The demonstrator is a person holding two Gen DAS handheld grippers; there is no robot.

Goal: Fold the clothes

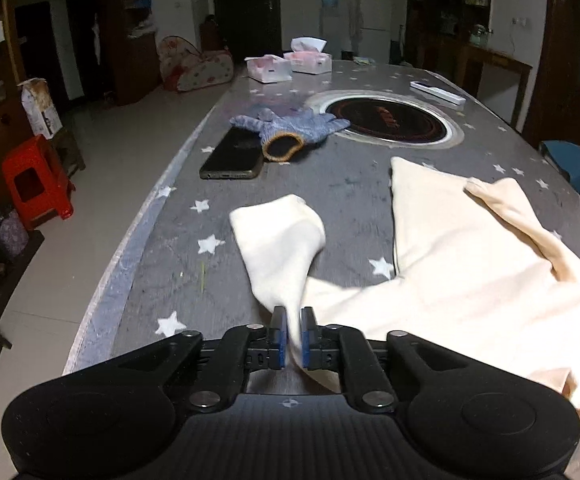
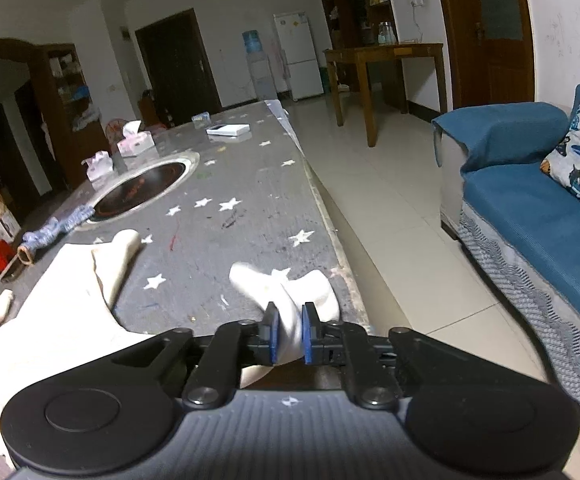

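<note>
A cream-coloured soft cloth garment (image 1: 469,248) lies spread over the near end of a long grey desk printed with white stars (image 1: 178,280). The left gripper (image 1: 293,334) has its blue-padded jaws closed on a cuff-like end of the garment, which fans out beyond the jaws just above the desk. The right gripper (image 2: 288,334) likewise has its jaws clamped on another pale end of the garment (image 2: 50,320), close to the desk's right edge (image 2: 345,280).

Farther along the desk lie a dark flat smartphone (image 1: 234,154), a blue-grey knitted work glove with an orange cuff (image 1: 290,130) touching the phone, and a round black built-in cooktop with a metal rim (image 1: 387,120). Two pink-and-white tissue boxes (image 1: 290,65) sit at the far end. A blue upholstered sofa (image 2: 529,200) stands to the right of the desk.
</note>
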